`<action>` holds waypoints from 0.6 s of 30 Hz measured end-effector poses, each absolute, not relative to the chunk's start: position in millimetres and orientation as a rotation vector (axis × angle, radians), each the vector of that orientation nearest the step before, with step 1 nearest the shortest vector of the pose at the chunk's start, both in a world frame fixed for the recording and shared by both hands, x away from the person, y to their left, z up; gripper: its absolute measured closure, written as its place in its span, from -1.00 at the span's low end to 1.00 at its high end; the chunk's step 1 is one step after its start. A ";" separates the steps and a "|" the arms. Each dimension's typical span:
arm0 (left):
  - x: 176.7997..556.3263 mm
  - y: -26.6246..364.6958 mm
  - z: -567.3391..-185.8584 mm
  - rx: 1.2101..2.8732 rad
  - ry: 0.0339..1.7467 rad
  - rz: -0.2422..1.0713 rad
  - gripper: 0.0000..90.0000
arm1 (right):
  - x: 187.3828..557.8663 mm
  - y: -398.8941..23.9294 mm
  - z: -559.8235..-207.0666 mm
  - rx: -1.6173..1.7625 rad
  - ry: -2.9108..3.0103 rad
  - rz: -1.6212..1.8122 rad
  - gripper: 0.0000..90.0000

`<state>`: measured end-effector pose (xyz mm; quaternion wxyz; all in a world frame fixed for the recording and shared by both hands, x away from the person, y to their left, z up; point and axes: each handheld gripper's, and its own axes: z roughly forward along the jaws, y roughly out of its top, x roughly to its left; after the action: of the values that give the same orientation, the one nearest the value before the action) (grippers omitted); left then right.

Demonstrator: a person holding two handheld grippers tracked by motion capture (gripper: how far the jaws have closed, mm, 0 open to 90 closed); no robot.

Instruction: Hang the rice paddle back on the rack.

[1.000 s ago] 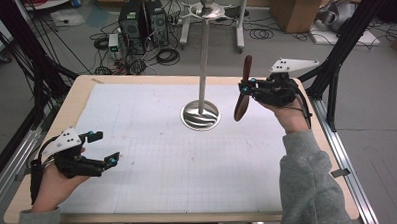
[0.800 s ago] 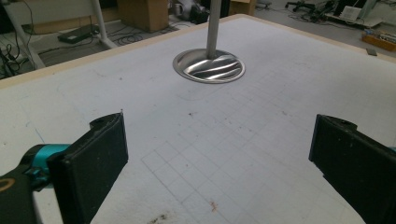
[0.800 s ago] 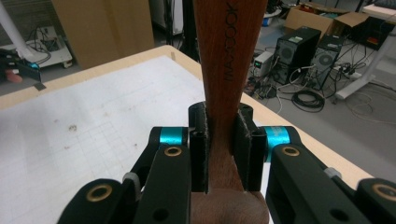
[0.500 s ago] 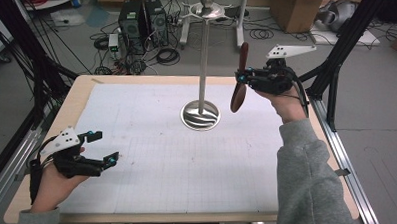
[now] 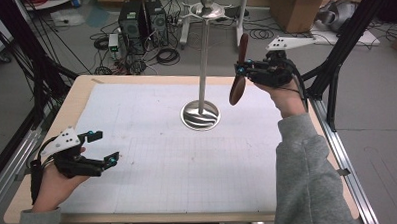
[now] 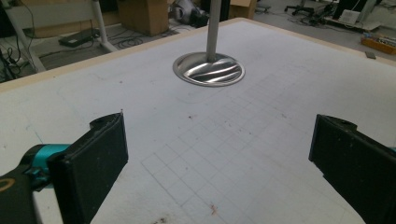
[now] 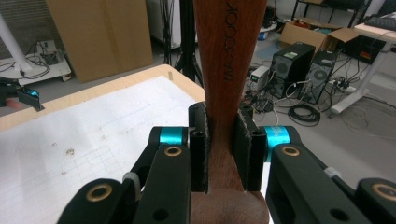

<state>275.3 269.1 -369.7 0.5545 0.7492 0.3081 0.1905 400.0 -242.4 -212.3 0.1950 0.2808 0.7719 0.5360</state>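
Likely lab: computer towers (image 5: 143, 19), floor cables (image 5: 167, 55), cardboard boxes (image 5: 295, 6).

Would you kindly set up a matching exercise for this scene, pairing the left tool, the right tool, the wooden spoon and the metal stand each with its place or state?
Things:
1. left tool
2. right tool
3. wooden spoon
4. metal stand

States:
A. upright on its round base near the middle of the table
B. gripped by the handle, bowl hanging down, in the air
C. jaws wide apart, nothing between them, low over the table
D. jaws closed on a handle, raised beside the stand's pole

Pairs: 1-C, 2-D, 3-B, 4-A
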 end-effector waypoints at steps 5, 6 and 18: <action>275.4 268.3 -370.3 1.783 0.732 0.434 -0.89 | 405.3 -236.9 -211.9 0.756 2.172 1.504 0.72; 275.4 268.4 -370.5 1.784 0.733 0.433 -0.89 | 406.1 -235.7 -211.8 0.756 2.170 1.500 0.72; 276.1 269.9 -370.7 1.781 0.734 0.433 -0.89 | 417.0 -232.5 -206.9 0.735 2.152 1.466 0.72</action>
<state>276.1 269.9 -370.7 0.5510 0.7527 0.3102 0.1831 417.0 -232.5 -206.9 0.2162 0.2652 0.7765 0.5292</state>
